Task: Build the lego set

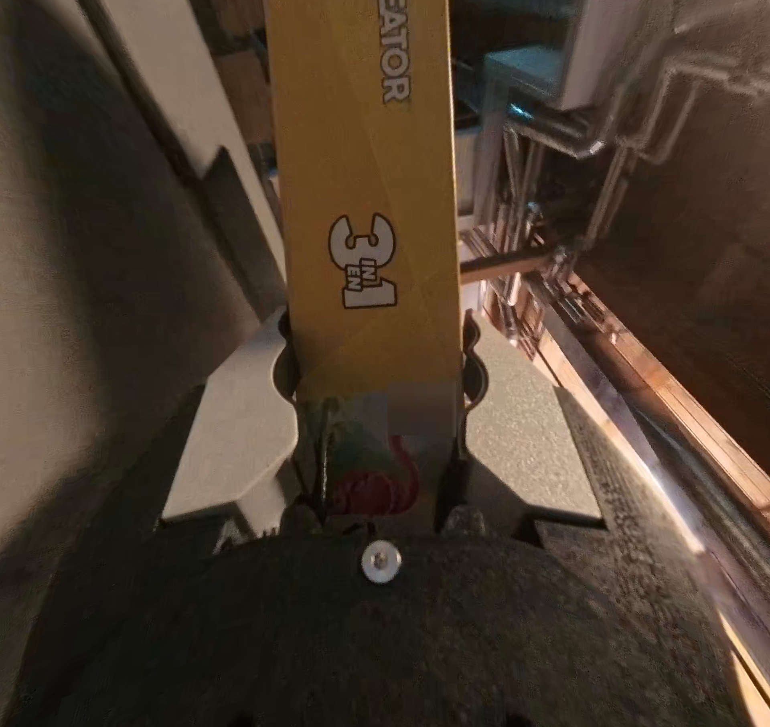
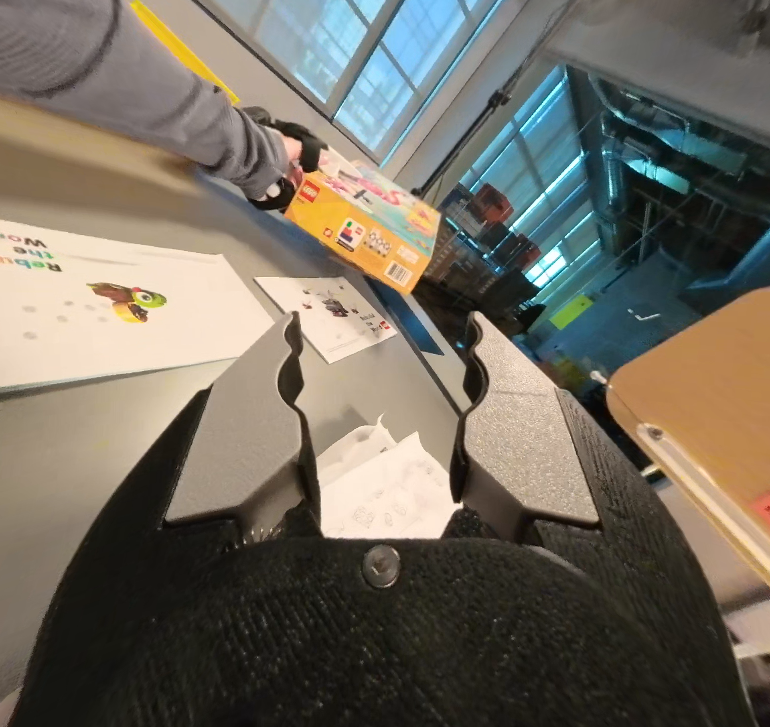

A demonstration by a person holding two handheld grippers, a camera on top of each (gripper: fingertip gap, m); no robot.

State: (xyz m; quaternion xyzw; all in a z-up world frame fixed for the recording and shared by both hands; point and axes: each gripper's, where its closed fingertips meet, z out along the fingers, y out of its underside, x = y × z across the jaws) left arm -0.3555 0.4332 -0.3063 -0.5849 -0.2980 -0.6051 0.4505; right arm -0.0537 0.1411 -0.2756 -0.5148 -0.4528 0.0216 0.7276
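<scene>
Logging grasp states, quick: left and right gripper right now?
Left gripper: closed on the yellow cardboard toy box, pads against its sides.
Right gripper: open, holding nothing.

Lettering and a barcode (image 2: pixel 399 272) mark the yellow box (image 1: pixel 366 165); white booklets (image 2: pixel 125 302) bear lettering.

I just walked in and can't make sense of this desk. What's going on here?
A person is working with a handheld gripper in each hand. The left gripper is clamped on a yellow toy box, held lifted over the far edge of the grey table. The right gripper is open and holds nothing, above the table. Two white booklets and a torn paper bag lie on the table.
</scene>
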